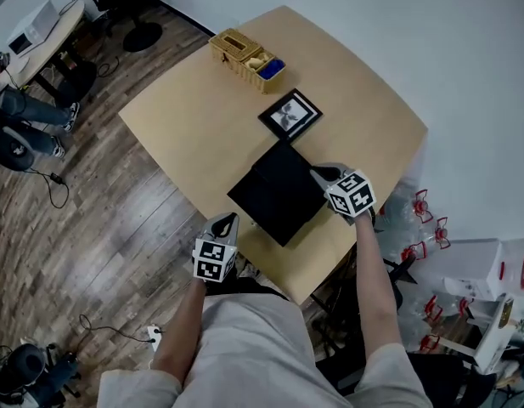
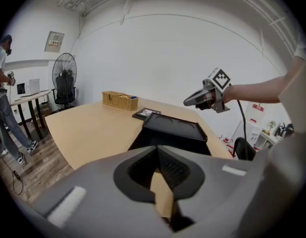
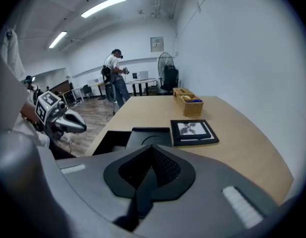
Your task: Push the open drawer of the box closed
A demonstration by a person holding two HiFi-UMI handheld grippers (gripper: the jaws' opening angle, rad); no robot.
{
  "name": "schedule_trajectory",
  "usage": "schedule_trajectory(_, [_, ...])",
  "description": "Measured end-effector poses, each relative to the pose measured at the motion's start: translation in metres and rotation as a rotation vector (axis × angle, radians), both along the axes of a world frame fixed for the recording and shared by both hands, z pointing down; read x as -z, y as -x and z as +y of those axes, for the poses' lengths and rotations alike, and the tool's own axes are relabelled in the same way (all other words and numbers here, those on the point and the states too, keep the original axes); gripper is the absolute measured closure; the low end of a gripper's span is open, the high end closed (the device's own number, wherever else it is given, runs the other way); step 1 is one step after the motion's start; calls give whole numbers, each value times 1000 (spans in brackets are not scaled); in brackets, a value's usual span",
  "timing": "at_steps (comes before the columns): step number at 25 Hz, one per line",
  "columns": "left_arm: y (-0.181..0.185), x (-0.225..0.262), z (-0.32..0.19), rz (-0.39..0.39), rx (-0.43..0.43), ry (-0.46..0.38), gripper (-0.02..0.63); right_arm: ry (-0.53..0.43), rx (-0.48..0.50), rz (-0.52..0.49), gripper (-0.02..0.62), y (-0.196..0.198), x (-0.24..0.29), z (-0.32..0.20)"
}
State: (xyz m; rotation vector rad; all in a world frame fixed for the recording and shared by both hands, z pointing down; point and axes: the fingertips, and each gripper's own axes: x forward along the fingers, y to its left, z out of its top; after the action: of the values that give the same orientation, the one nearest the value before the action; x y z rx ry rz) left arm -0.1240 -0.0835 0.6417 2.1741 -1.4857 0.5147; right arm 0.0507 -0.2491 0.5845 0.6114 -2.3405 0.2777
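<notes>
Box (image 1: 277,191), black and square, sits near the front edge of the wooden table (image 1: 194,117) in the head view. The left gripper (image 1: 224,223) is just off its near corner and the right gripper (image 1: 323,173) is at its right side. A picture frame (image 1: 290,115) lies just behind the box, and a wicker basket (image 1: 245,58) stands farther back.

In the left gripper view, the left jaws are pressed together with nothing between them, and the box is straight ahead.

In the right gripper view, the right jaws also meet, empty. The box is just ahead, and its drawer (image 3: 110,140) is pulled out toward the left gripper.
</notes>
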Motion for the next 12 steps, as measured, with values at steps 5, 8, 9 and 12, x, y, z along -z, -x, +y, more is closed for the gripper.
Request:
schedule_trajectory(5, [-12, -21, 3, -24, -119, 39, 554, 62, 59, 93, 592, 7, -37, 8])
schedule_trajectory(8, [-24, -32, 7, -25, -165, 49, 554, 88, 41, 86, 593, 9, -46, 2])
schedule_trajectory(9, [-28, -32, 7, -19, -174, 57, 554, 93, 37, 82, 592, 11, -49, -1])
schedule_trajectory(12, [-35, -33, 10, -5, -173, 86, 554, 106, 39, 99, 594, 16, -61, -3])
